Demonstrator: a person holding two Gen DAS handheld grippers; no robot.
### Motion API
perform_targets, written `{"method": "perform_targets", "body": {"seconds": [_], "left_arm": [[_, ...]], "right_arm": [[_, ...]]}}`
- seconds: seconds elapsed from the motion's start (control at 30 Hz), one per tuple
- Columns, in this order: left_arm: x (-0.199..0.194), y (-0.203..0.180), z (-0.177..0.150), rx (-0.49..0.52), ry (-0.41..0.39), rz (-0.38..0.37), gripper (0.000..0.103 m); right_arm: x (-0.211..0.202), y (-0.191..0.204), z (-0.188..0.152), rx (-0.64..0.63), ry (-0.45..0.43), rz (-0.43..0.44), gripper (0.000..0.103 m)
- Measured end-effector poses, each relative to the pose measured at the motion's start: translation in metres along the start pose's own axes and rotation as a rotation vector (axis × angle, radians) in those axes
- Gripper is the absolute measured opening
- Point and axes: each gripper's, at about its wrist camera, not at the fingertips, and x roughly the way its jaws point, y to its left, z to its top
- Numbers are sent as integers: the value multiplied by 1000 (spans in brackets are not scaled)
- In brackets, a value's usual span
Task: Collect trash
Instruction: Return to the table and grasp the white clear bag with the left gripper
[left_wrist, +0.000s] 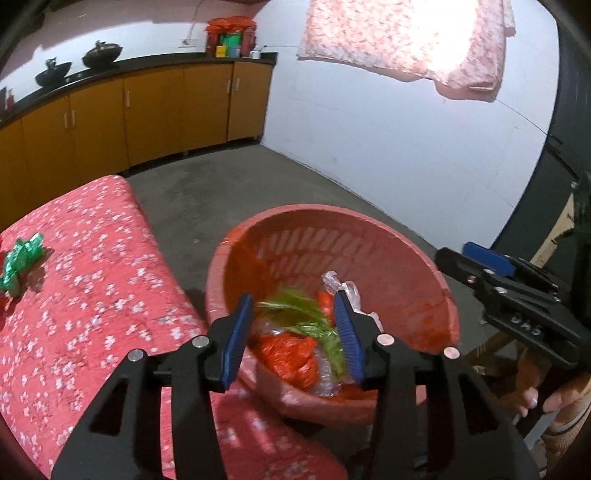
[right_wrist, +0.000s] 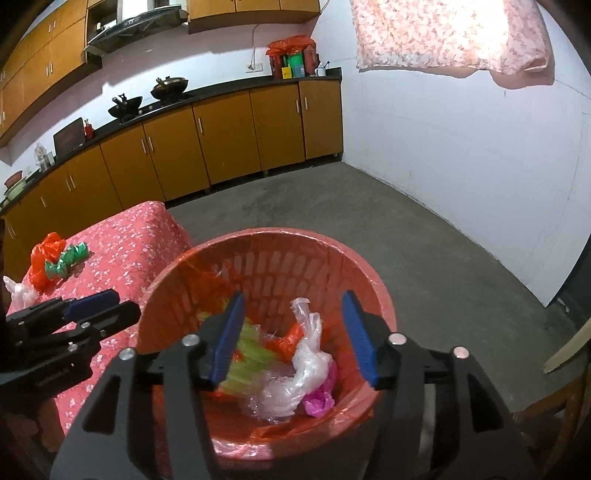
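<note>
Over the round red slatted plastic basket (right_wrist: 266, 332), lined with a thin red bag, we hold both grippers with nothing in them: the right gripper (right_wrist: 293, 339) hangs above the basket's mouth with its blue-padded jaws spread wide and empty, and the left gripper (left_wrist: 293, 336) does the same from the other side, its jaws open over the heap inside. In the basket we see a crumpled clear plastic bag (right_wrist: 306, 365), a bunched orange-red plastic bag (left_wrist: 291, 356), some green leafy scraps (left_wrist: 314, 321) and a small magenta wad (right_wrist: 319, 400). More trash lies well apart from us on the pink flowered cloth-covered worktop (left_wrist: 96, 295) beside the basket: a twisted green foil wrapper (right_wrist: 68, 260), an orange plastic bag (right_wrist: 46, 264) touching it, and a pale clear bag (right_wrist: 18, 293) at the near left edge. We judge that the risks lie in the reach for those pieces. The film is thin and slack, so our jaws may close on a single fold and let the rest trail or slip out on the way across. The green wrapper and orange bag touch, so gripping one may drag the other off the worktop onto the concrete floor (right_wrist: 332, 206). The soft cloth may be pinched along with a wrapper. The basket looks light, and a knock on its rim from either gripper may tip it or pull its liner loose. Both grippers sit close together, so they may collide.
</note>
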Motion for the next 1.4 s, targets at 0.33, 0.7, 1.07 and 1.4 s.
{"method": "perform_targets", "body": {"seconds": [0.33, 0.7, 1.07, 1.4], "left_arm": [[-64, 71, -32, -37, -58, 279, 79], [-156, 226, -71, -266, -123, 692, 100], [-137, 305, -64, -432, -67, 699, 100], [-113, 330, -63, -449, 11, 652, 76]], "right_arm": [[-19, 30, 5, -13, -40, 22, 99], [-12, 104, 11, -38, -51, 111, 99], [12, 185, 11, -26, 5, 220, 99], [23, 222, 7, -97, 35, 239, 99]]}}
